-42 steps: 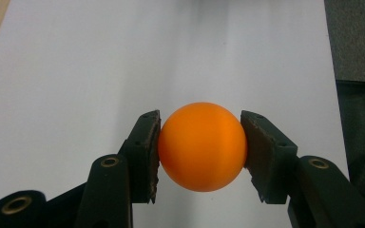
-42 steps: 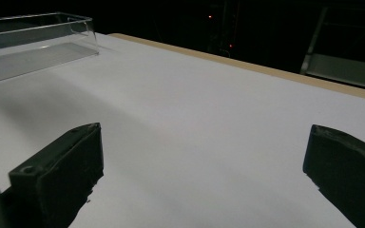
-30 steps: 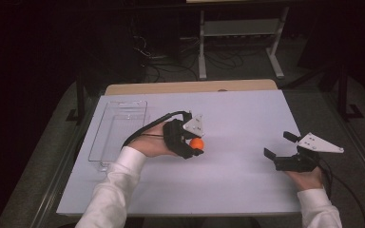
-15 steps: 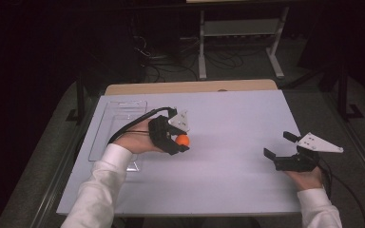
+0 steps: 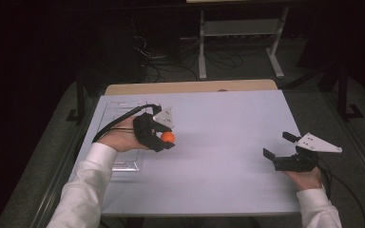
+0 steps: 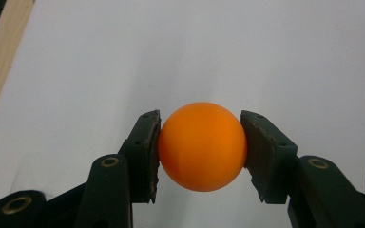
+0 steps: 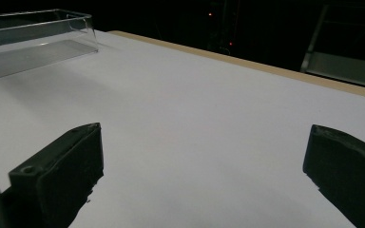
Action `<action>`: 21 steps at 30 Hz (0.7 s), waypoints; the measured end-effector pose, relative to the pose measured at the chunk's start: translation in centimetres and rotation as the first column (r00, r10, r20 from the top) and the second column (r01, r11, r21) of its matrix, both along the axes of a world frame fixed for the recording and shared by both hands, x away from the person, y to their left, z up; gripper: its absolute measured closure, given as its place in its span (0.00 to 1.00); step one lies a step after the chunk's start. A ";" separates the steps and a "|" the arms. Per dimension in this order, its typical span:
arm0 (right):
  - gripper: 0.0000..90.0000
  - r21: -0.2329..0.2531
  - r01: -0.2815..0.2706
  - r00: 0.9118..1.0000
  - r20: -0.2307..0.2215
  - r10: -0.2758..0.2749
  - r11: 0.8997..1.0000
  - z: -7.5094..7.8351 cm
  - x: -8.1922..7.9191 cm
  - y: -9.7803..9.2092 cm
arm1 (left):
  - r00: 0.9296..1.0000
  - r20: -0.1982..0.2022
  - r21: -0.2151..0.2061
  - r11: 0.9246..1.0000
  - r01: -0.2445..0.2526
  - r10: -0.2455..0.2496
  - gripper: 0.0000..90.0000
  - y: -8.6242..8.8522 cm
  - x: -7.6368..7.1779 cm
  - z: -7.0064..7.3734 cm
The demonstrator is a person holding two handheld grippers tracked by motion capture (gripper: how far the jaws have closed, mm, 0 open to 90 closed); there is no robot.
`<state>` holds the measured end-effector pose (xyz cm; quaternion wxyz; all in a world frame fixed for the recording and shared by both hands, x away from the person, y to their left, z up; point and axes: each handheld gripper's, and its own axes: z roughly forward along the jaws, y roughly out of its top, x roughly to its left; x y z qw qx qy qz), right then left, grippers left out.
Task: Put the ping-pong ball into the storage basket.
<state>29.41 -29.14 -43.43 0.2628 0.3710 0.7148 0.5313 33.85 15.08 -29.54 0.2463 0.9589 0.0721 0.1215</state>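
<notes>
An orange ball (image 5: 168, 137) (image 6: 202, 146) is clamped between the two black jaws of my left gripper (image 5: 167, 138) (image 6: 200, 142), held over the left part of the white table (image 5: 218, 123), close beside a clear plastic tray (image 5: 119, 114). At the right side of the table, my right gripper (image 5: 279, 146) (image 7: 202, 166) rests low with its jaws spread wide and nothing between them.
The clear tray (image 7: 33, 38) lies along the table's left edge. A wooden strip (image 5: 190, 87) runs along the far edge. Beyond it a dark floor holds cables and a metal stand (image 5: 237, 33).
My left gripper has carried the orange ball leftward across the table toward the clear tray. The right gripper has stayed put, open.
</notes>
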 end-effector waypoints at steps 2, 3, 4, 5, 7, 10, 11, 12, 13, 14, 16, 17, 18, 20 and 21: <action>0.00 0.000 0.000 1.000 -0.003 0.000 1.000 0.0 0.0 0.0 | 1.000 -0.003 0.003 1.000 -0.009 0.009 0.56 0.3 0.1 0.1; 0.00 0.001 -0.001 1.000 -0.002 0.001 1.000 0.0 0.0 0.0 | 1.000 -0.005 0.010 1.000 -0.011 0.011 0.56 0.5 0.1 0.1; 0.00 0.001 -0.001 1.000 -0.001 0.001 1.000 0.0 0.0 0.0 | 1.000 -0.005 0.016 1.000 -0.013 0.013 0.56 0.6 0.1 0.2; 0.00 0.002 0.000 1.000 -0.001 0.000 1.000 0.0 0.0 0.0 | 1.000 -0.007 0.015 1.000 -0.018 0.019 0.56 0.7 0.1 0.3; 0.00 0.001 -0.001 1.000 0.001 0.001 1.000 0.0 0.0 0.0 | 1.000 -0.007 0.011 1.000 -0.023 0.023 0.56 1.0 0.1 0.4; 0.00 0.004 -0.001 1.000 0.001 0.001 1.000 0.0 0.0 0.0 | 0.999 -0.008 0.015 0.999 -0.040 0.040 0.56 1.5 0.1 0.5; 0.00 0.003 -0.001 1.000 0.001 0.001 1.000 0.0 0.0 0.0 | 0.999 -0.006 0.018 0.999 -0.043 0.043 0.56 1.7 0.2 0.5; 0.00 0.003 -0.002 1.000 0.001 0.002 1.000 0.1 0.0 0.0 | 0.999 -0.006 0.021 0.999 -0.045 0.045 0.56 1.8 0.2 0.5; 0.00 0.003 -0.002 1.000 0.001 0.002 1.000 0.1 0.0 0.0 | 0.999 -0.006 0.021 0.999 -0.045 0.045 0.56 1.8 0.2 0.5; 0.00 0.003 -0.002 1.000 0.001 0.002 1.000 0.0 0.0 0.0 | 0.999 -0.004 0.021 0.998 -0.052 0.052 0.56 2.1 0.1 0.6; 0.00 0.003 -0.001 1.000 0.001 0.001 1.000 0.0 0.0 0.0 | 0.998 -0.006 0.029 0.998 -0.056 0.056 0.56 2.4 0.1 0.6; 0.00 0.002 -0.001 1.000 0.001 0.001 1.000 0.0 0.0 0.0 | 0.998 -0.007 0.028 0.998 -0.060 0.060 0.56 2.6 0.1 0.7; 0.00 0.001 -0.001 1.000 0.000 0.001 1.000 0.0 0.0 0.0 | 0.998 -0.005 0.030 0.998 -0.064 0.064 0.56 2.7 0.1 0.7; 0.00 -0.001 0.000 1.000 -0.002 0.000 1.000 0.0 0.0 0.0 | 0.998 -0.005 0.028 0.997 -0.069 0.069 0.56 3.0 0.1 0.9; 0.00 -0.001 -0.001 1.000 -0.002 0.001 1.000 0.0 0.0 0.0 | 0.998 -0.004 0.030 0.997 -0.070 0.070 0.56 3.0 0.1 0.9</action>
